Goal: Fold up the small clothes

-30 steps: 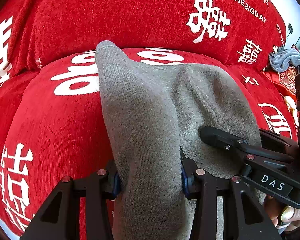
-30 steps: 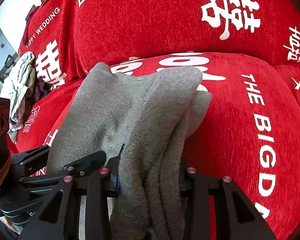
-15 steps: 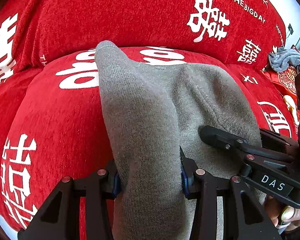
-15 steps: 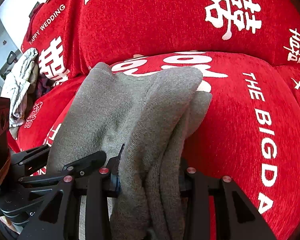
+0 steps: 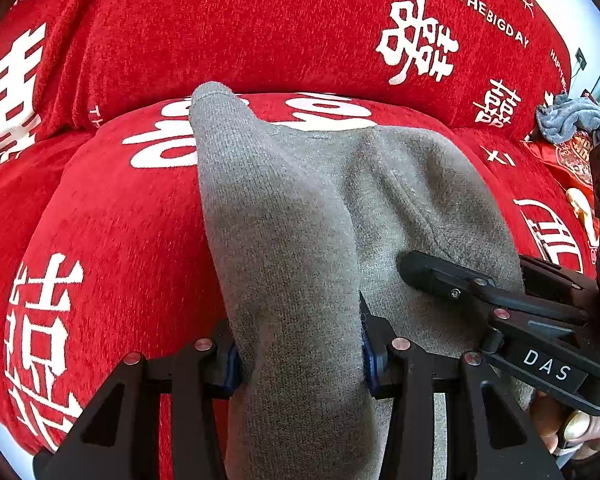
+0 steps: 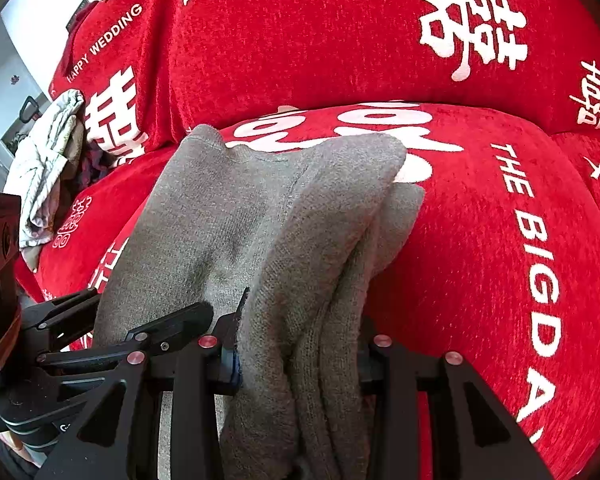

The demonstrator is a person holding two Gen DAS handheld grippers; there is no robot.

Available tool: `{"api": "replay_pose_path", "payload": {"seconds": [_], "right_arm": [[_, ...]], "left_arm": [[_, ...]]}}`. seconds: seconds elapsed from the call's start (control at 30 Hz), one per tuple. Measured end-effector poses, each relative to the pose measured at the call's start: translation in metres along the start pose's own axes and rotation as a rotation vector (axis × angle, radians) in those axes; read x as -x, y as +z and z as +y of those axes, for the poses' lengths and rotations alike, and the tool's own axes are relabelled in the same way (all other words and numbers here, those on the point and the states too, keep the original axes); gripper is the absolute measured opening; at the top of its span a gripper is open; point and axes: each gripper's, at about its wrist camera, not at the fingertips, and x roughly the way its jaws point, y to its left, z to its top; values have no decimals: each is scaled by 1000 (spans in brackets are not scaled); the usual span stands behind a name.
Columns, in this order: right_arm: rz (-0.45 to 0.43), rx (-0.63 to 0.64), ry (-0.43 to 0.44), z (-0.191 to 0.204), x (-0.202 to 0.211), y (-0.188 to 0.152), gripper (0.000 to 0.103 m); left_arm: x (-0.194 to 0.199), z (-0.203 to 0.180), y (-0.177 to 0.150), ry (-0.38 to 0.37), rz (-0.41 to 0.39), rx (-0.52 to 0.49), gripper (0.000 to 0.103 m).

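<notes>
A grey knit garment [image 5: 284, 216] lies folded over on the red sofa seat [image 5: 120, 220], and its near end is lifted. My left gripper [image 5: 300, 354] is shut on a thick bunch of its left edge, blue pads pressing both sides. My right gripper [image 6: 296, 360] is shut on the layered right edge of the same garment [image 6: 236, 208]. In the left wrist view the right gripper [image 5: 480, 280] sits close by on the right, over the cloth. The right wrist view shows the left gripper [image 6: 128, 314] at lower left.
The sofa's red backrest [image 6: 300, 40] with white characters rises behind the seat. A pile of light clothes [image 6: 46, 164] lies at the sofa's left end, a blue-grey cloth [image 5: 572, 116] at its right end. A person's hand [image 5: 560, 428] holds the right gripper.
Both grippers keep their hold on the grey garment. The sofa pattern drifts only very slightly in both views.
</notes>
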Motion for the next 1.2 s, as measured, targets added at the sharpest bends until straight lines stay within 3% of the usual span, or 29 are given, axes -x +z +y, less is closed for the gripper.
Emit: {"api": "replay_pose_path", "payload": {"seconds": [0.5,0.57,0.6,0.7,0.73,0.97,1.1,1.2], "right_arm": [[-8,14,12,-3,-1,-12,40],[-10,21,9,-3,-2,-13,41],[-11,24,7,-3,-2,-14,42],[-11,42,-20,-5,-2,-16,54],[-10,40,-29,-7,-2,-16,59],[-140,137,-126,5,46,-29,59],[-217,250,-74,25,74,-52,59],[-194,295,-20,33,70,-65,59]], "left_arm": [[1,-2,-14,22,-32,-11,49],[1,-2,-17,32,-41,-13,54],[1,-2,-17,46,-47,-13,61],[2,-1,-20,92,-64,-17,82],[4,1,-21,103,-71,-17,83],[29,14,-34,122,-111,2,83],[37,25,-48,126,-122,34,83],[35,25,-56,141,-125,24,83]]}}
